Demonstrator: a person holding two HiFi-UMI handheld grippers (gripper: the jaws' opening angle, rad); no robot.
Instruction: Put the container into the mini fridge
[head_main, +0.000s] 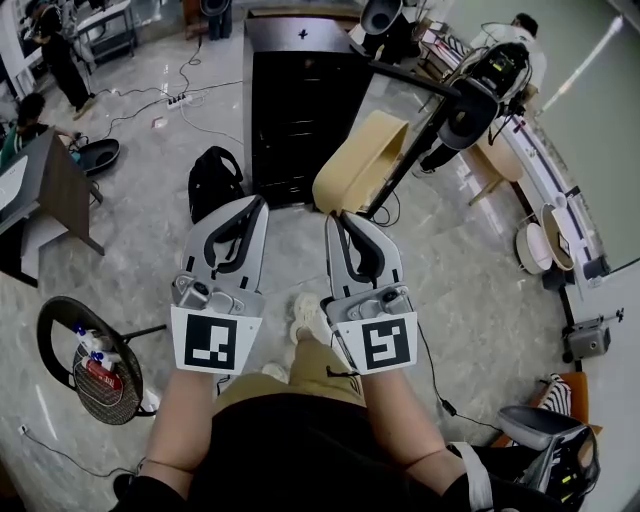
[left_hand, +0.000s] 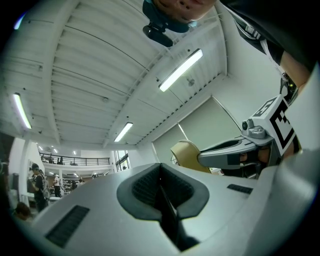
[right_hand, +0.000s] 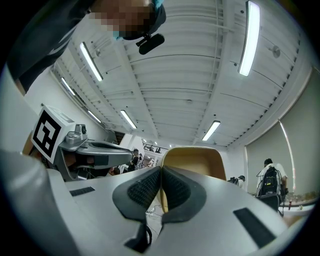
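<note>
I hold both grippers side by side at waist height over the marble floor. The left gripper (head_main: 262, 201) is shut with nothing between its jaws, and so is the right gripper (head_main: 335, 216). A tall black box-like unit (head_main: 300, 100), perhaps the mini fridge, stands ahead of them with its front closed. No container shows in any view. In the left gripper view the left gripper (left_hand: 160, 172) has its pads pressed together and points up at the ceiling. The right gripper (right_hand: 161, 175) points up likewise.
A tan chair (head_main: 365, 160) stands just right of the black unit, with a black backpack (head_main: 215, 180) on the floor to its left. A round black stool (head_main: 90, 360) with bottles is at my left. Desks, cables and people ring the room.
</note>
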